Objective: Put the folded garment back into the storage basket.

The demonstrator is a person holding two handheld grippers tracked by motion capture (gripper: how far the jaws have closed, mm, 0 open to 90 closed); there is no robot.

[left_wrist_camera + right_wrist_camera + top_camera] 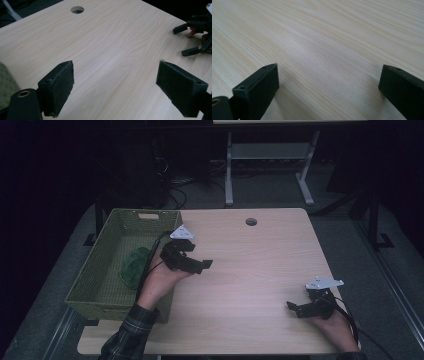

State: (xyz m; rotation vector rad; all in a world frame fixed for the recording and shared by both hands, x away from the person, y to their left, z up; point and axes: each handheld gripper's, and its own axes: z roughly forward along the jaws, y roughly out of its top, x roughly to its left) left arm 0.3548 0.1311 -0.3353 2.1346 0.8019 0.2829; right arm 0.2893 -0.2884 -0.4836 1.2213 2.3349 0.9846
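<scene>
Dim room; grey floor (pixel 270 190); white-legged desk (pixel 270 150) behind.

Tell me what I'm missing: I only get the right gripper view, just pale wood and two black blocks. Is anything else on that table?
Observer: Yes. A green woven basket sits at the table's left edge.
Operator: Anything in it?
Observer: One green, see-through object lies on its floor; I cannot tell what it is.
Operator: Where's the other gripper?
Observer: The left gripper hangs open beside the basket's right wall, nothing between its jaws.
Operator: And mine?
Observer: The right gripper sits near the table's front right corner, open too.
</scene>
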